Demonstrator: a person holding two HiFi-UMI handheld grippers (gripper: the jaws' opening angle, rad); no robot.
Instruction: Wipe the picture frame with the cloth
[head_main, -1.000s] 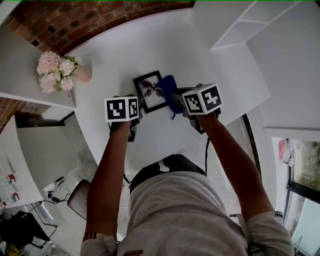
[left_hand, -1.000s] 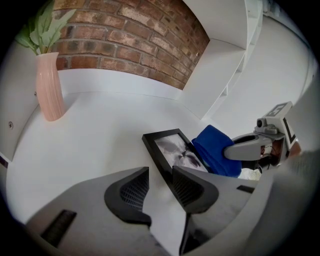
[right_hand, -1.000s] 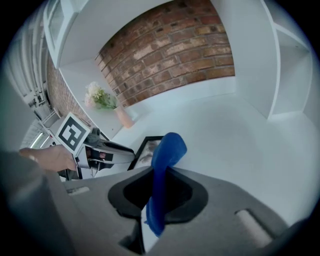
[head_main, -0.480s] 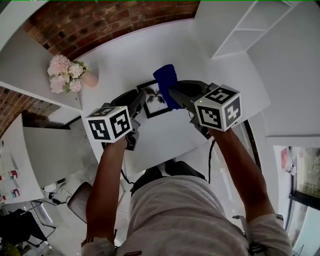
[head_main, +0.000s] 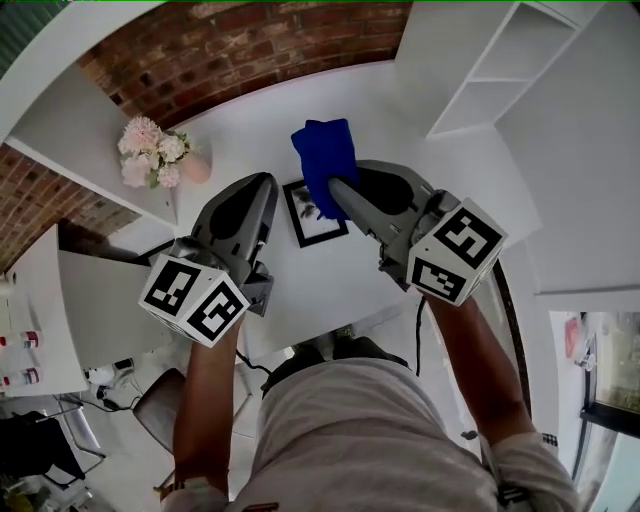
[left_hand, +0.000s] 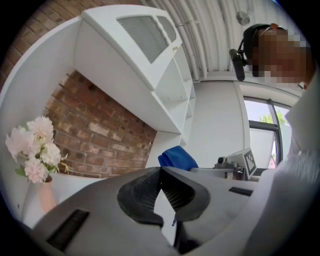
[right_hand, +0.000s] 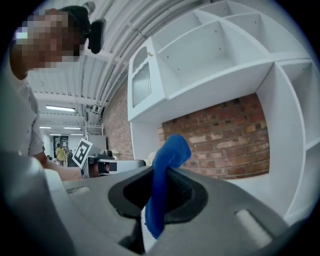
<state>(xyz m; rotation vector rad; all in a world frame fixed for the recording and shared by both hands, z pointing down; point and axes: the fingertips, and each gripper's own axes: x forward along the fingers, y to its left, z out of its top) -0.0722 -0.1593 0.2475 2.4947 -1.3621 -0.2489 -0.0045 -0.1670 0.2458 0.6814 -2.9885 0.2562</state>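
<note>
A black picture frame (head_main: 316, 224) lies flat on the white table (head_main: 400, 130). High above the table my right gripper (head_main: 333, 186) is shut on a blue cloth (head_main: 322, 150), which stands up out of the jaws and hides the frame's upper right corner. In the right gripper view the cloth (right_hand: 167, 155) hangs pinched between the pads of that gripper (right_hand: 159, 172). My left gripper (head_main: 267, 181) is raised beside it, left of the frame, shut with nothing between its pads (left_hand: 160, 170). The left gripper view also catches the cloth (left_hand: 177, 157).
Pink flowers in a vase (head_main: 155, 155) stand at the table's back left against a brick wall (head_main: 250, 40). White open shelves (head_main: 500, 60) rise at the back right. A chair (head_main: 160, 395) is below the table's near edge.
Both grippers have risen from the table toward the camera and tilted level. The right one lifted the cloth from beside the frame. The left jaws have closed.
</note>
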